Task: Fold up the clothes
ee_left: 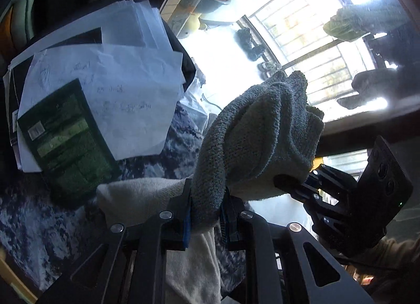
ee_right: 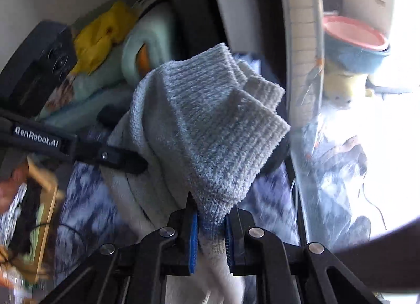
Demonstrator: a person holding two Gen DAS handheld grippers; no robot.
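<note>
While both grippers pinch the grey knitted garment and hold it off the patterned blue bedspread, we judge ourselves mid-fold. Nearest, our left gripper clamps one bunched edge; our right gripper clamps another, just beyond. Behind the garment lie loose papers, farther off a barred window. Next we'd need to lower it flat.

Strong window backlight, blown-out glare; foreground dim; fisheye-warped edges, motion blur.
</note>
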